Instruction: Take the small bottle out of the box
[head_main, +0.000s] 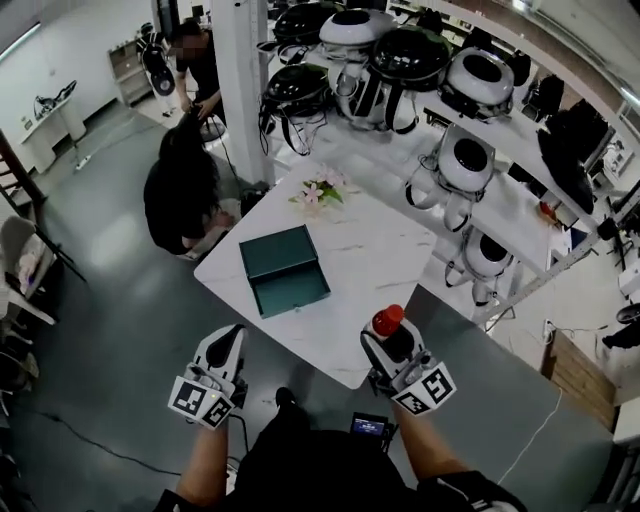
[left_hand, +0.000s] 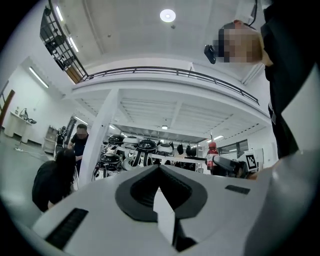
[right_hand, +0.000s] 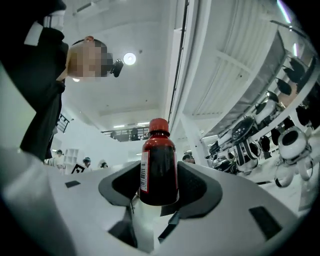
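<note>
Right claw (right_hand: 159, 172) is clenched on the small bottle (right_hand: 158, 162), pads pressing its lower body from both sides, shoulder and red cap standing clear above them, bottle upright in the right gripper view. Dark red liquid fills it nearly to the neck, and a white label with a barcode runs down one side; the rest of the print is too small to read. From the head view only the red cap and a sliver of the bottle show above the claw, the body tucked between the pads. It sits well apart from the box (head_main: 290, 292), out by the counter's (head_main: 375, 250) near right edge. The box lies open on the white counter, teal inside and out, lid folded back toward the far side, its tray showing bare teal lining. A small spray of pink flowers (head_main: 318, 190) rests at the counter's far corner. Left claw (left_hand: 159, 167) is clenched with its tips meeting and only the dark hollow of the pads between them; it hangs off the counter's near left side. In the left gripper view the bottle shows tiny and far off to the right. Behind the counter one person (head_main: 180, 195) crouches at the far corner and another stands beyond, both partly cut off by a white pillar (head_main: 245, 80). The shelves (head_main: 520, 200) carry rounded white-and-black devices, too small to tell apart.
</note>
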